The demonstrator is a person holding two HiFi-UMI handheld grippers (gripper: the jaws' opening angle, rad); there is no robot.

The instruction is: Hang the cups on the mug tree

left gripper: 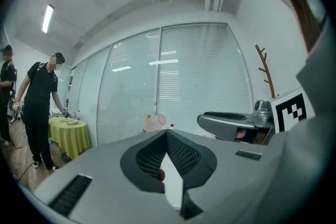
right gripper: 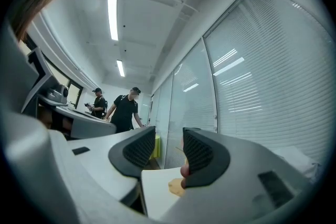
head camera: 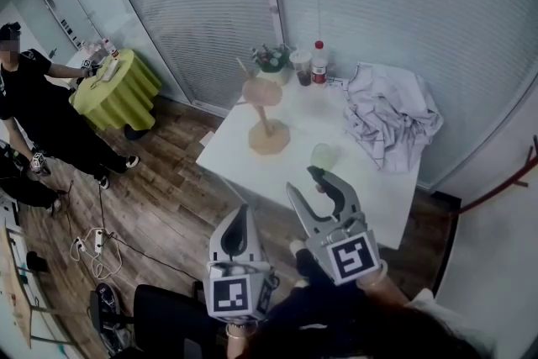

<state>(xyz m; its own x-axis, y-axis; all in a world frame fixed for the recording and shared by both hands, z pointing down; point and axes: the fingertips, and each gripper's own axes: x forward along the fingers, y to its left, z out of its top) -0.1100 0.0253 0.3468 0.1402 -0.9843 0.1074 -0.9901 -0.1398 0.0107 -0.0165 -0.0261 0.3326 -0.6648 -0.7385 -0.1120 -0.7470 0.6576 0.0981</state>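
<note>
A wooden mug tree [head camera: 268, 130] stands on the white table [head camera: 378, 189], with a pink cup [head camera: 262, 90] hanging on it. A clear cup [head camera: 323, 155] sits upright on the table to the tree's right. My right gripper [head camera: 303, 182] hovers over the near table edge just short of the clear cup, open, nothing between its jaws [right gripper: 168, 136]. My left gripper [head camera: 239, 216] hangs lower and to the left, off the table, shut and empty [left gripper: 167, 132]. The left gripper view shows the tree and pink cup [left gripper: 155, 122] far ahead, and the right gripper [left gripper: 227, 122] beside it.
A crumpled white cloth [head camera: 388, 113] covers the table's right side. A red-capped bottle [head camera: 319, 63], a glass [head camera: 302, 67] and a small plant [head camera: 271, 57] stand at the back. A person in black [head camera: 42, 113] stands by a green-clothed table [head camera: 118, 88]. Cables [head camera: 92, 246] lie on the floor.
</note>
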